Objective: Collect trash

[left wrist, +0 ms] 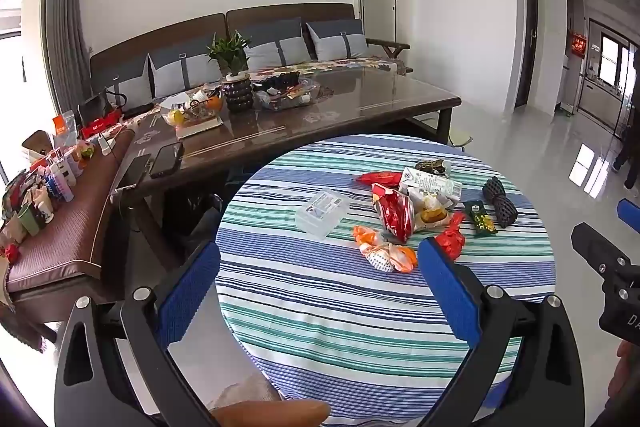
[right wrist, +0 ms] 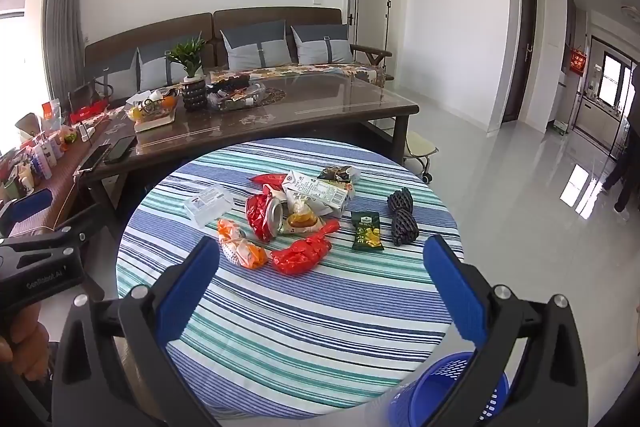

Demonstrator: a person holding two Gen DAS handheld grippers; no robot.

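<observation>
Long dark wooden glass-topped coffee table at the far side, brown sofa with grey cushions behind it. Nearer, a round table in blue, green and white striped cloth takes the middle of both views. Blue perforated plastic basket at its near right edge, below table level.

Left gripper with blue-padded fingers, jaws spread wide, holding nothing, hovers over the near left of the cloth. Right gripper likewise released and empty, over the near side.

Trash sits in a loose cluster at the table's far centre: white printed milk carton lying flat, crushed red drink can just left of it, touching a clear bag with yellow-brown contents. Clear rectangular plastic box to the left, apart. Red crumpled plastic wrapper and orange-white crumpled wrapper nearest the grippers. Dark green snack packet to the right, black mesh foam sleeve beyond it at the far right.
</observation>
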